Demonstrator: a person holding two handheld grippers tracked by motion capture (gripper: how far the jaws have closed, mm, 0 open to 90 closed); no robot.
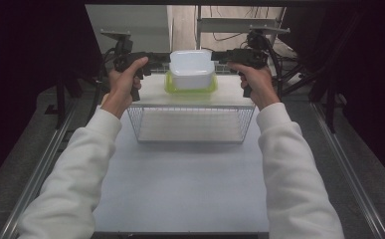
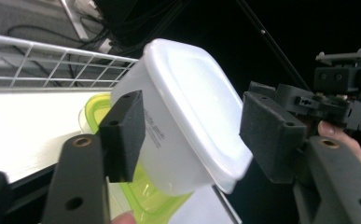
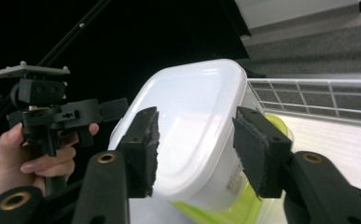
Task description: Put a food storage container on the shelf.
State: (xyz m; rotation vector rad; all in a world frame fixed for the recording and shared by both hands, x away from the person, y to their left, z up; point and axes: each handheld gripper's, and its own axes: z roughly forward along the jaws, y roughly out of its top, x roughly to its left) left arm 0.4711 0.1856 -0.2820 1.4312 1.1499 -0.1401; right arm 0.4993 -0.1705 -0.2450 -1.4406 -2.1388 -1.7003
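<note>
Nearest the camera in the high view it's just the person's two white sleeves (image 1: pixel 75 169) coming up from the bottom over the white table (image 1: pixel 180 184). A bit farther in sits a white wire basket (image 1: pixel 192 124), open side up, its bottom showing through the mesh. Right behind the basket is a white shelf-like board (image 1: pixel 152 92), and on it stands a yellow-green container (image 1: pixel 172 88) with a white plastic tub (image 1: pixel 192 68) sitting in it upside down, wider rim at the bottom.

The left gripper (image 1: pixel 166 59) comes at the tub from the left, and the right gripper (image 1: pixel 215 56) from the right, each held in a hand at about the same distance out. No earlier shot to compare, so just how they sit: in the left gripper view the jaws are spread apart with the white tub (image 2: pixel 187 116) between them, one pad (image 2: pixel 124 133) lying right against or just off the side wall (can't tell which), the other clear of it. In the right gripper view the jaws are also apart, straddling the tub (image 3: pixel 197 130), and neither pad (image 3: pixel 257 154) seems to be pressing on it. Beyond the tub, the far wire rail (image 3: pixel 318 95) of the rack runs behind the board.
</note>
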